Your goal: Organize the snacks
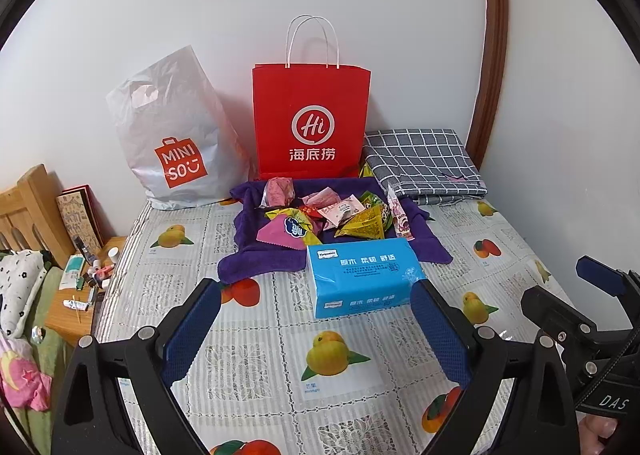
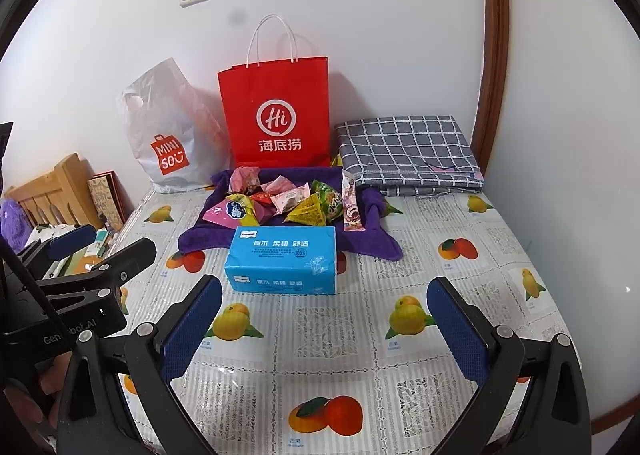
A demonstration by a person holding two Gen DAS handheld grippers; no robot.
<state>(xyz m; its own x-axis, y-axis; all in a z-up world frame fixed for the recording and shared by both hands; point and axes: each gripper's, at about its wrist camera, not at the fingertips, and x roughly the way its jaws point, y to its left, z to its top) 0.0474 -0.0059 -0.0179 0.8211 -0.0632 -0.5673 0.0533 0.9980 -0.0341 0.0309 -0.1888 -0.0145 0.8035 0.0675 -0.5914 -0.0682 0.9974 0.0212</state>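
**Blue pads wide, snacks heaped ahead**

Blue mesh pads frame both of my views: my left tongs point(image 1: 316, 335) and my right tongs point(image 2: 324, 329) are each spread wide with nothing between them, hovering side by side above the fruit-print tabletop point(image 2: 328, 371).

Just beyond the tips lies a blue tissue pack point(image 1: 362, 275), closer to the left pair's right pad than to anything the right pair could reach. Behind it, touching its far edge, a purple towel point(image 1: 248, 261) is spread out, and the snacks point(image 1: 332, 215) sit piled on it: a pink packet, yellow-green triangular packets, pale pink wrappers and a long pink stick at the right.

Further off, against the wall, stand a red paper bag point(image 1: 312, 115), a white plastic bag point(image 1: 172, 135) to its left and a folded checked cloth point(image 1: 420, 159) to its right.

I judge the snacks are gathered but unsorted; whether they are bound for a bag I cannot tell. Any pick calls for reaching over the tissue pack and pinching one thin, crinkly wrapper without dragging its neighbours.
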